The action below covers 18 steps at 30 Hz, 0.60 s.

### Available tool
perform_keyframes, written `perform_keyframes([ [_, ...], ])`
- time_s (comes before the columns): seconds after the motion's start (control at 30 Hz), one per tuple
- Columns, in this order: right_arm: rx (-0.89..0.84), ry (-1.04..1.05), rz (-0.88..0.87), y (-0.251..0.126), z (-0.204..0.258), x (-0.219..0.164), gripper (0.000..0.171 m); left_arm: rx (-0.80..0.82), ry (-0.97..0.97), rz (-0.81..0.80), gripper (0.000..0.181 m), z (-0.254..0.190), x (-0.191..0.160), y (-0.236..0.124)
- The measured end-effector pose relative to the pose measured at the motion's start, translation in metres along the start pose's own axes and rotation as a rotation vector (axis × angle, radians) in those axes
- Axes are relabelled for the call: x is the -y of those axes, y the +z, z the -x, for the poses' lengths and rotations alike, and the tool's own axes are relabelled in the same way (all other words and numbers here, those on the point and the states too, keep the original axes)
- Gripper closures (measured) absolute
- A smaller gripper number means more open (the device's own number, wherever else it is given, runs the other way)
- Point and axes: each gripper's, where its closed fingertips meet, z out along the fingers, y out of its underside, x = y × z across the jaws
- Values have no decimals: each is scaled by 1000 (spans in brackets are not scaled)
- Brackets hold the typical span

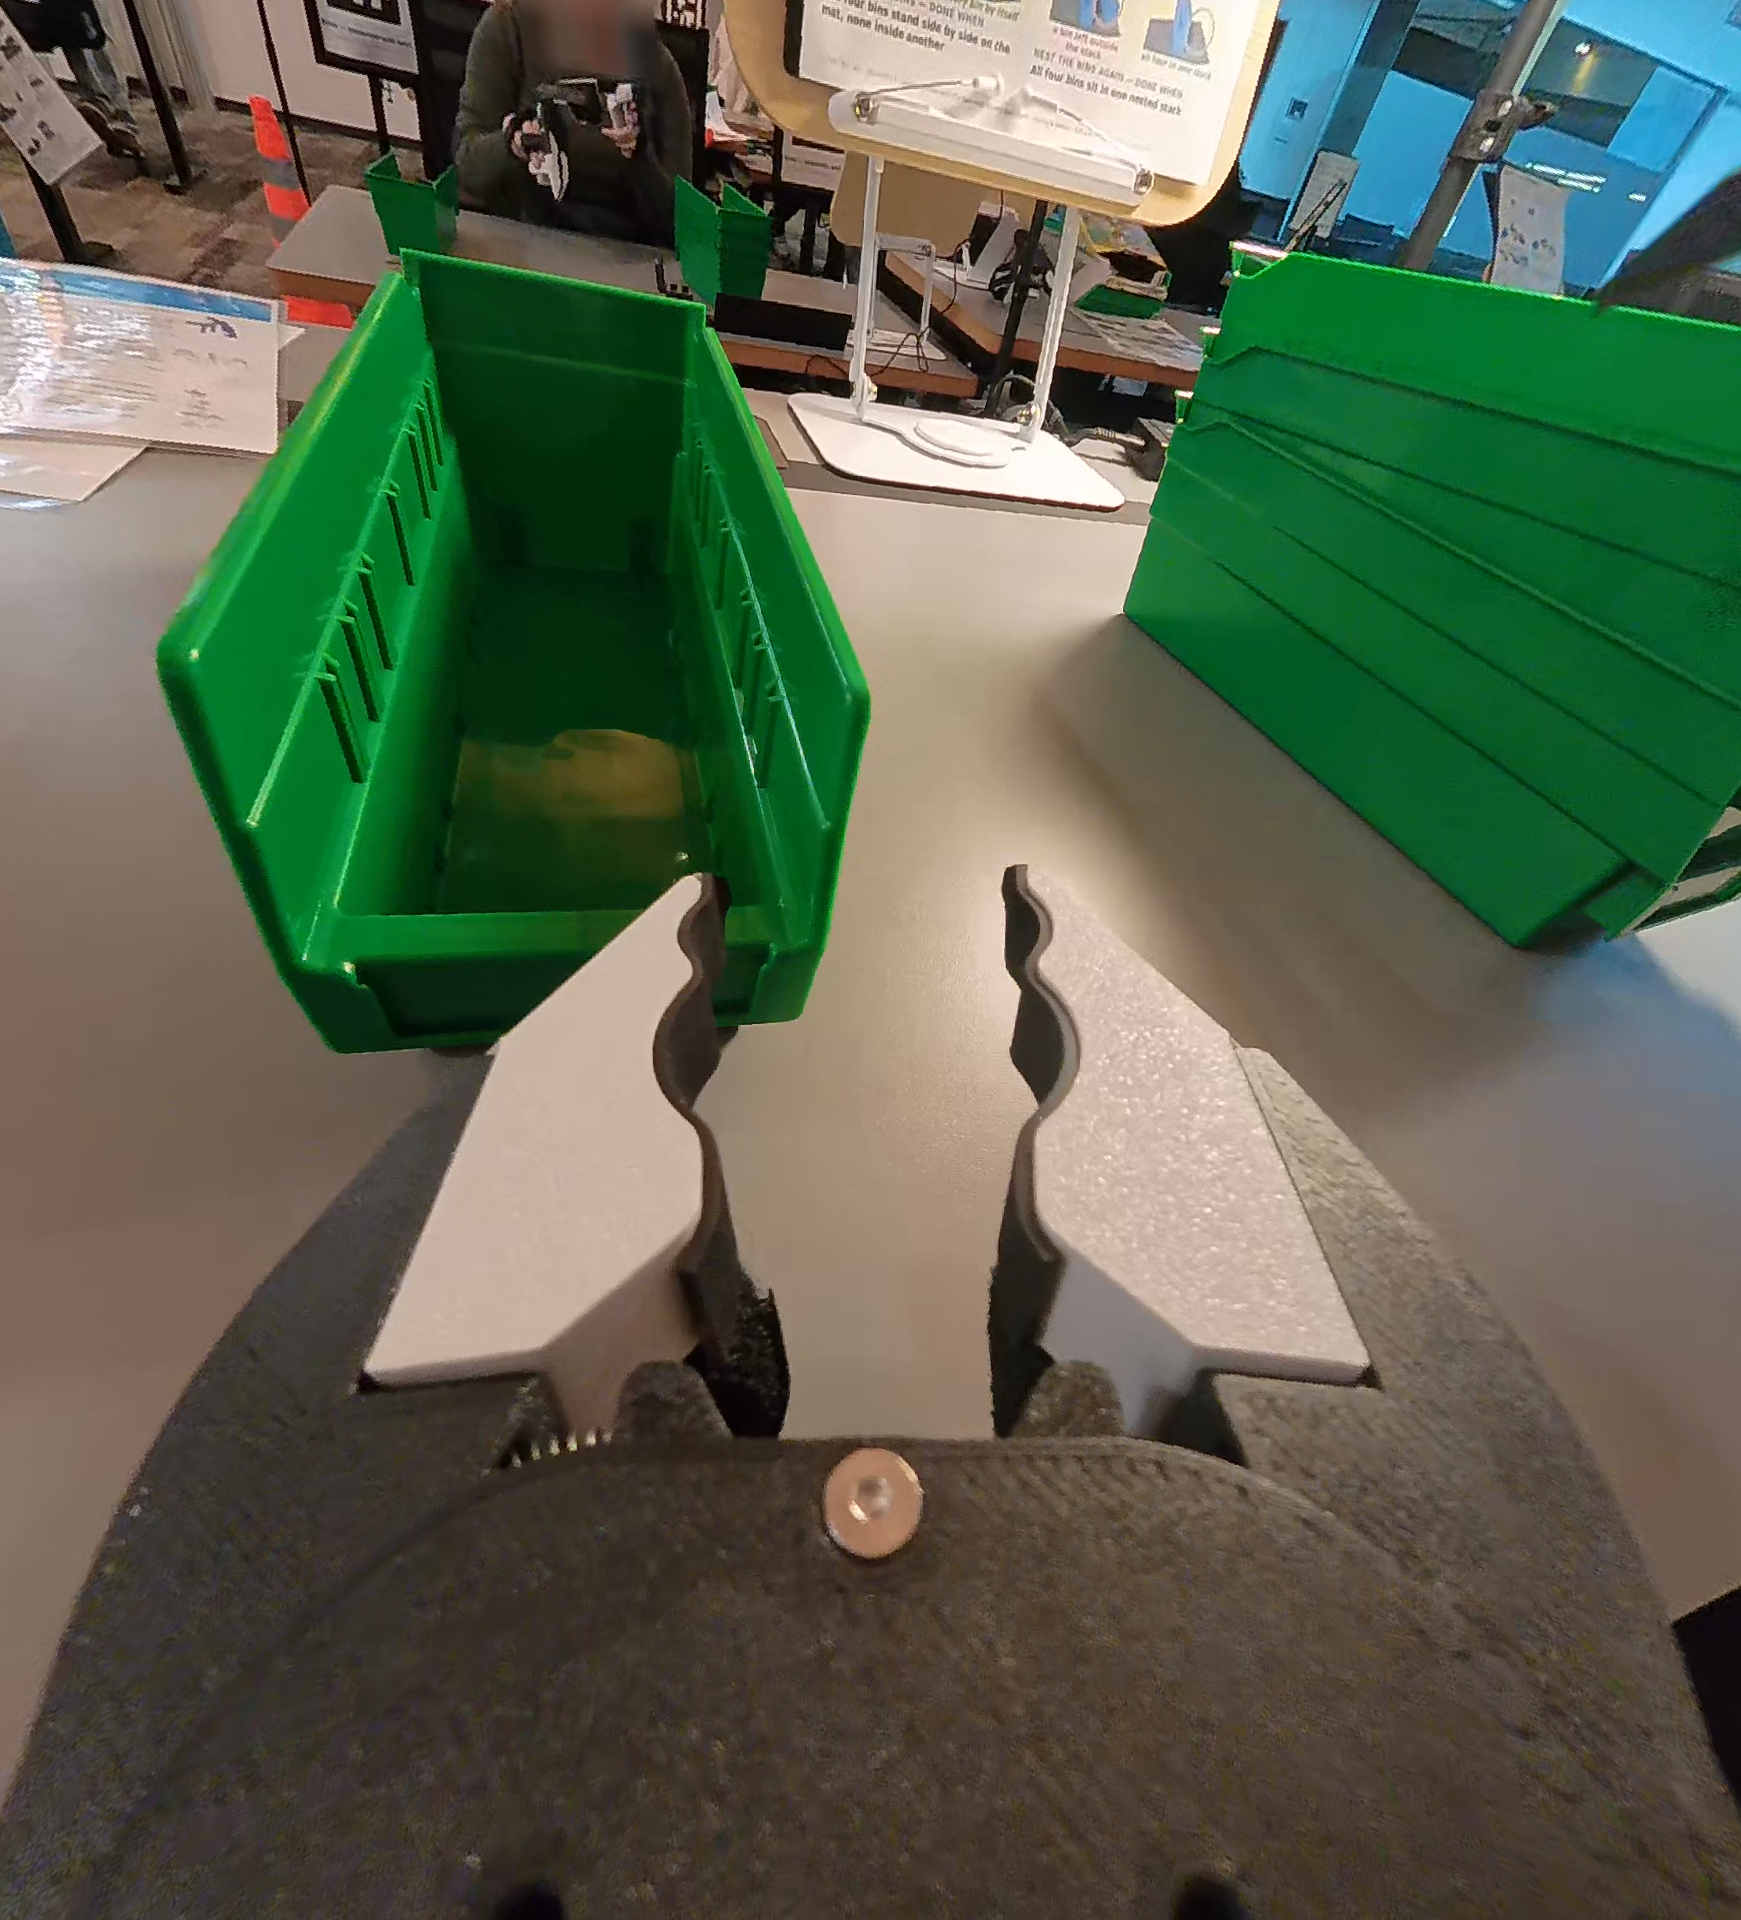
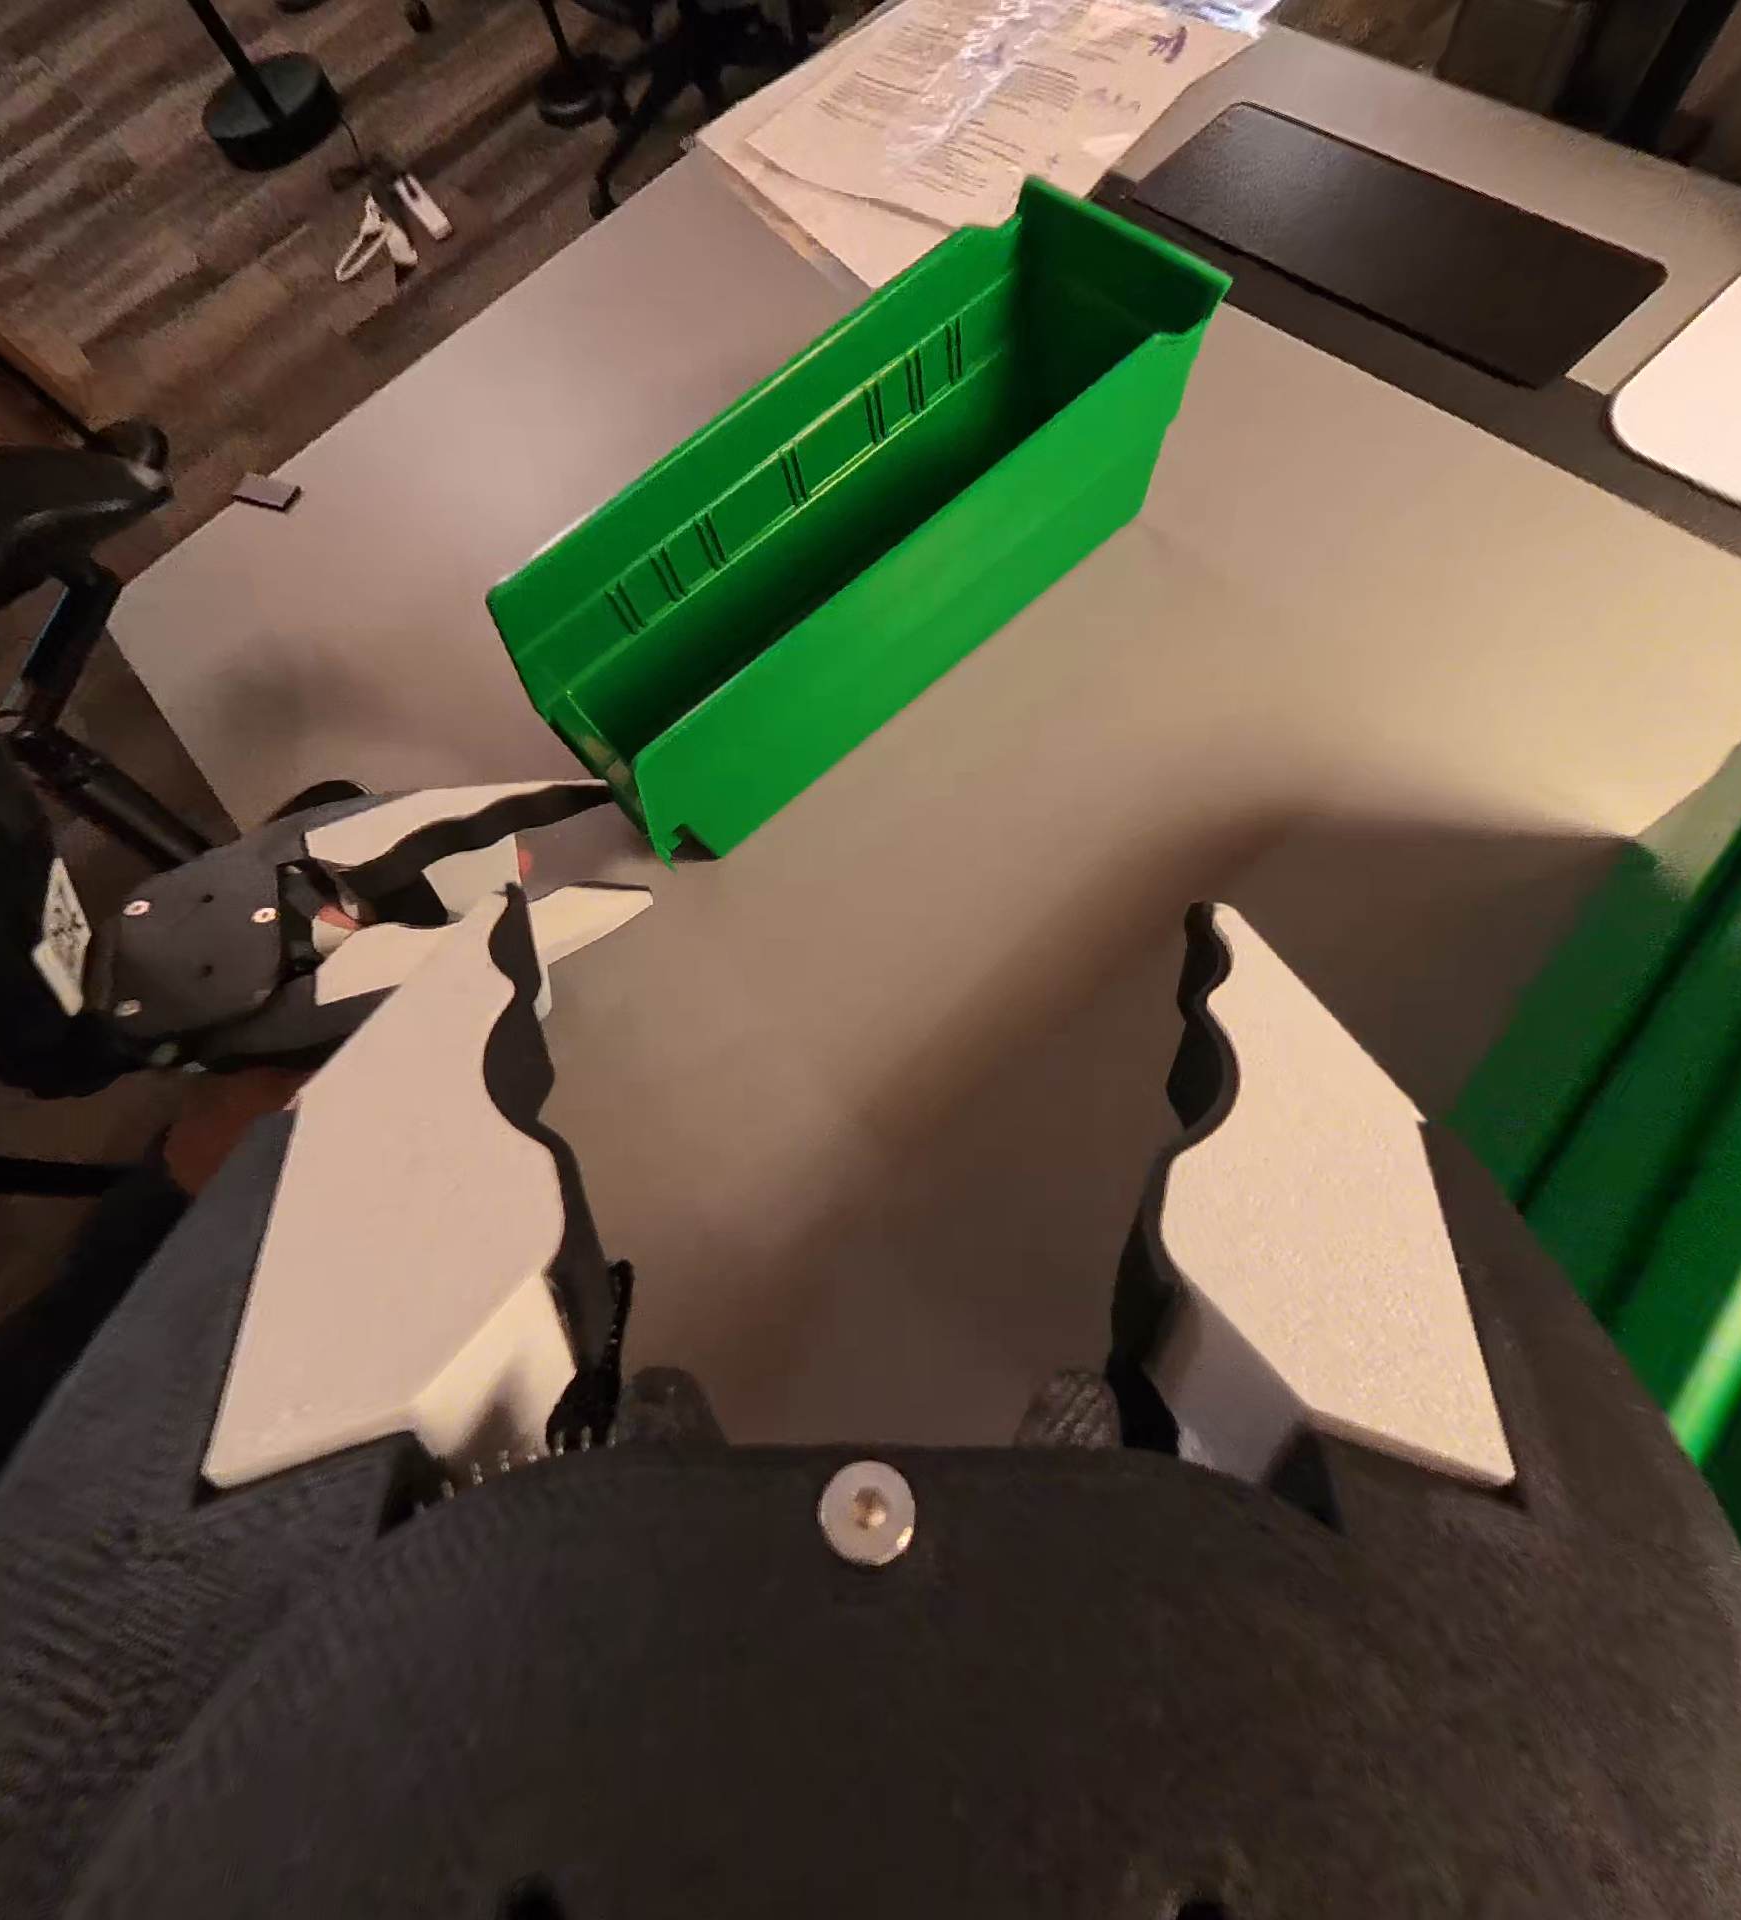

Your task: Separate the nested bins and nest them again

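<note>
— Item one, grippers?

— My left gripper: jaws apart, empty, low over the grey table, tips just short of the single green bin. My right gripper: jaws spread wide, holding nothing.

— Item two, bins?

— Single bin upright, alone, left of centre. Nested stack of green bins stands to the right, well apart from it. Beyond: papers, white stand base.
</note>
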Motion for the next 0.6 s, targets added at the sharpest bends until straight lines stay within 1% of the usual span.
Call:
perform_keyframes([
  [0.13,-34,44,-58,23,-4,-28,49,5,3,-9,126,0,1,-1],
  [0.2,-21,65,-61,34,-4,-44,50,8,2,-10,126,0,1,-1],
  [0.33,-54,39,-64,46,-7,-67,51,10,1,-5,125,1,0,-1],
  [0.6,-67,10,-95,56,-4,-84,52,14,4,-5,124,1,0,-1],
])
